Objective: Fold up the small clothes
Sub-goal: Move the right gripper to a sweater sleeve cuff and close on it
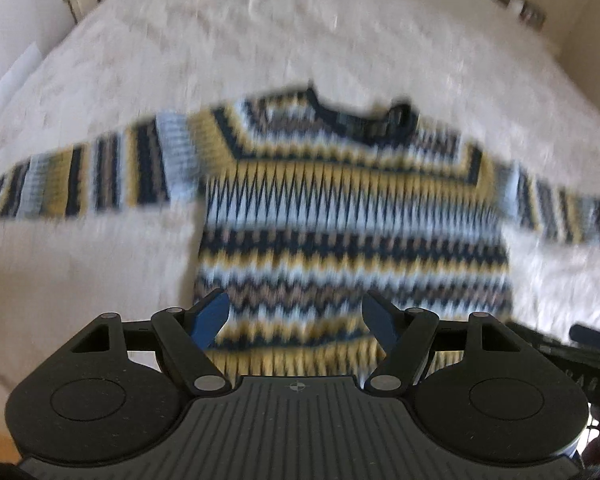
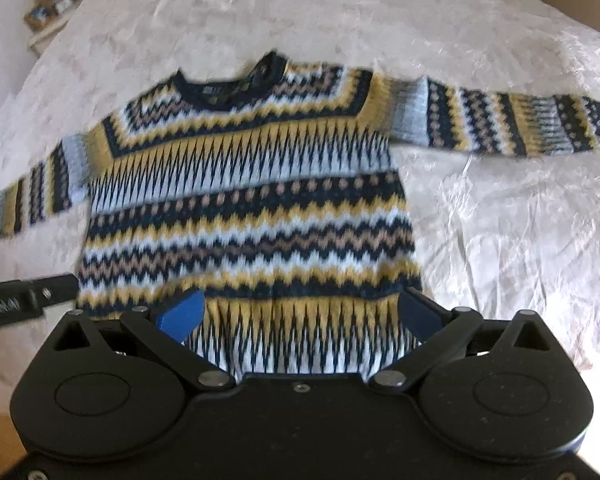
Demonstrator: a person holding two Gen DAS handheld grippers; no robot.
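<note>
A small knitted sweater (image 1: 340, 208) (image 2: 252, 208) with navy, yellow, light blue and tan zigzag stripes lies flat on a white bed, both sleeves spread out sideways and the navy collar at the far side. My left gripper (image 1: 296, 316) hovers over the sweater's near hem, open, its blue pads apart with nothing pinched between them. My right gripper (image 2: 300, 312) also hangs over the near hem, open, with only knit seen below the gap. The left wrist view is blurred by motion.
The white crinkled bedspread (image 2: 500, 220) surrounds the sweater on all sides. A small shelf with boxes (image 2: 56, 4) stands beyond the bed's far left corner. Part of the other gripper shows at the left edge (image 2: 24, 300) and at the right edge (image 1: 572, 352).
</note>
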